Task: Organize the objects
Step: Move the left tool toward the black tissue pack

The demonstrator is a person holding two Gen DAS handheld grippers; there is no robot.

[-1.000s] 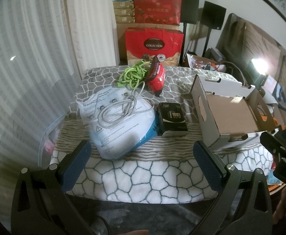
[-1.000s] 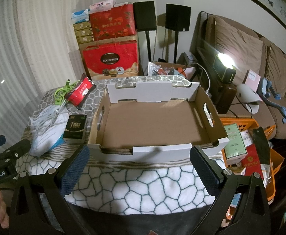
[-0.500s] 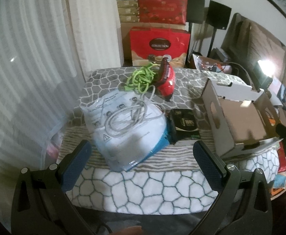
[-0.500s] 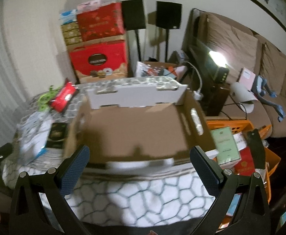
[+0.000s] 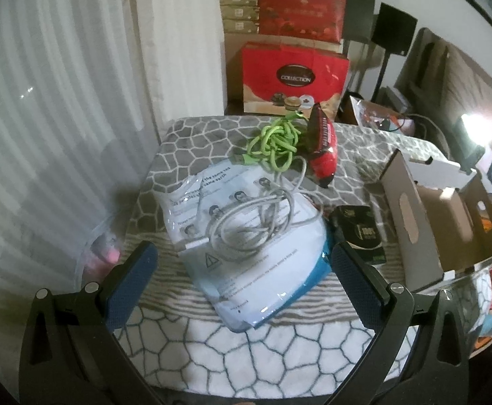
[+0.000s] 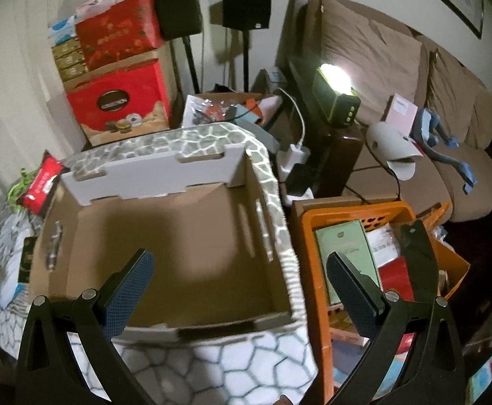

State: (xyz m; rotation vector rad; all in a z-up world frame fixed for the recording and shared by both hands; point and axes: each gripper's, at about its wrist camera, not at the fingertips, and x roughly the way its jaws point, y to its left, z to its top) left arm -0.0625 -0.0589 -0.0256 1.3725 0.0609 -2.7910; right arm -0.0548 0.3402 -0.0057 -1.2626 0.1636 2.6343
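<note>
A: Nearest to us, item one: left gripper (image 5: 242,270), jaws spread wide and empty, hanging over the near edge of the counter (image 5: 212,354). Item two: right gripper (image 6: 235,280), jaws likewise wide apart and holding nothing, over the near wall of the cardboard box (image 6: 165,236).

B: Contents of that box?

A: None that we can make out; its floor looks bare, though this view is blurred. It stands at the right edge of the counter. We judge the sorting as not yet begun.

B: And what is left to put away?

A: Working outward on the left half of the counter: a white plastic pouch (image 5: 246,263) with a grey cable (image 5: 252,219) coiled on top; just right of it, between pouch and box, a small black box (image 5: 360,233). Farther back, a green cable (image 5: 276,145) in a loose tangle, touching a red packet (image 5: 323,145) near the far edge.

B: All five outstanding, then.

A: So we read it. Beside the counter on the right, an orange crate (image 6: 316,236) is already full of papers; we cannot tell whether it belongs to the job.
</note>
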